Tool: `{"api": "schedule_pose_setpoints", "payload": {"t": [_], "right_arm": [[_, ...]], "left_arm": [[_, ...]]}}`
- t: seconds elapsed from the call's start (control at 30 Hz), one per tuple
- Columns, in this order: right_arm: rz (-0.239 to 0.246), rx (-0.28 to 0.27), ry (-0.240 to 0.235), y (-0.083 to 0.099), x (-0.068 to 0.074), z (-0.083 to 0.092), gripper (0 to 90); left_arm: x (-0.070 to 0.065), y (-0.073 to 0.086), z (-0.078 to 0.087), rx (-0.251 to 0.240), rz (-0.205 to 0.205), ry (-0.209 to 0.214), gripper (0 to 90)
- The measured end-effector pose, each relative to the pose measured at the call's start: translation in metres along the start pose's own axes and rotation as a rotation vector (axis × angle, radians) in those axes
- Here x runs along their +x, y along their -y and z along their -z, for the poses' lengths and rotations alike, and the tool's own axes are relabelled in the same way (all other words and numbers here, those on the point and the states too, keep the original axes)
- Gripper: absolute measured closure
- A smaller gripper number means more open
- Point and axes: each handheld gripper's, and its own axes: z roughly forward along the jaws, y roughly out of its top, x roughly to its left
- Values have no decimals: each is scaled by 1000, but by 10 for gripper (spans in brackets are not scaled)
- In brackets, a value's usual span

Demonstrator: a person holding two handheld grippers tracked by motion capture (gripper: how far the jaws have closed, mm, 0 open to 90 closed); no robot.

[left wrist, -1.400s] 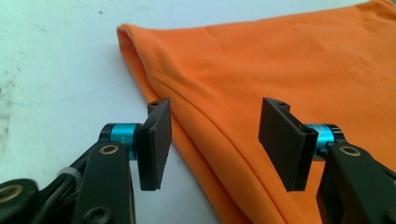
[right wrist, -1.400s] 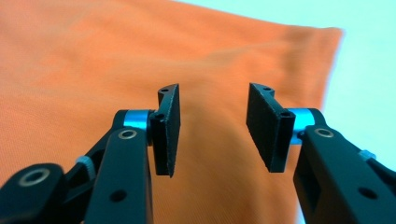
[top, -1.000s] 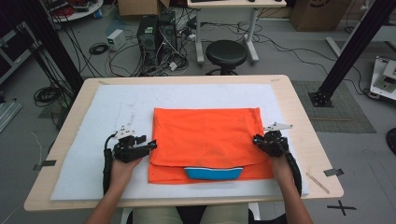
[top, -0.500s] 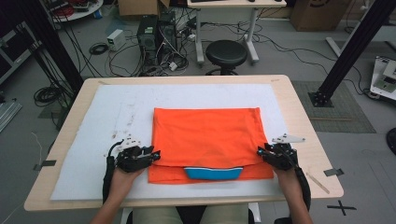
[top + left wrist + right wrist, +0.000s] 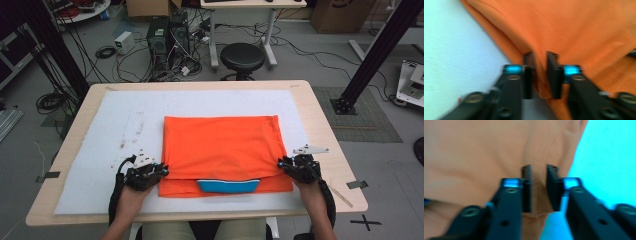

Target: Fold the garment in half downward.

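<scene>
one orange shirt (image 5: 220, 147) lies folded on one white mat (image 5: 115, 125) on the table (image 5: 320, 120). two grippers: the left gripper (image 5: 161, 170) has just been closing on the shirt's left edge, and the right gripper (image 5: 283, 164) has eased slightly at its right edge; each has a fold of cloth pinched between its jaws.

Room lit evenly from overhead, no harsh shadows on the white foam mat (image 5: 100, 150). High view soft, low-res. Both gripper views blurred w/ motion; the folded orange cloth shirt (image 5: 579, 32) is fuzzy, black jaws smeared, mat tinted cyan in right gripper view.

Legible text, labels, signs: none.
No lettering, brand, number or printed sign can be read on any surface shown.
</scene>
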Motion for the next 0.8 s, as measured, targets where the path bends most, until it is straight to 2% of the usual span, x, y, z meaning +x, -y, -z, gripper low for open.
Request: {"api": "schedule_pose_setpoints", "payload": {"t": [0.03, 0.07, 0.1, 0.2, 0.23, 0.3, 0.33, 0.37, 0.43, 0.5, 0.57, 0.67, 0.8], "right_arm": [[-6, -18, 1, -1, -1, 2, 643], [-22, -42, 5, -2, -3, 3, 594], [-36, -65, 16, -4, -5, 5, 565], [-42, -98, 38, -9, -7, 5, 463], [-35, -110, 38, -11, -7, 5, 443], [-19, -140, 40, -15, -6, 4, 368], [-27, -159, 50, -17, -5, 3, 329], [-38, -168, 44, -20, -5, 2, 326], [-32, -161, 35, -24, -5, -3, 308], [-23, -149, 36, -27, -3, -8, 300], [-18, -135, 37, -29, -3, -13, 300], [-54, -91, 38, -30, -6, -23, 307], [-84, -8, 3, -27, -11, -37, 416]], "left_arm": [[1, -1, 1, -13, 5, -19, 581], [4, -2, 2, -33, 21, -23, 523], [6, -2, 2, -45, 27, -19, 503], [14, -6, 3, -117, 53, 28, 427], [19, -8, 3, -167, 70, 67, 403], [27, -13, 2, -199, 88, 93, 303], [30, -15, 1, -222, 91, 89, 249], [34, -16, 0, -238, 105, 66, 232], [42, -18, -1, -255, 149, 60, 204], [47, -18, -3, -264, 155, 53, 205], [48, -18, -6, -246, 157, 52, 209], [46, -17, -11, -165, 162, 56, 238], [40, -16, -18, -84, 171, 51, 264]]}}
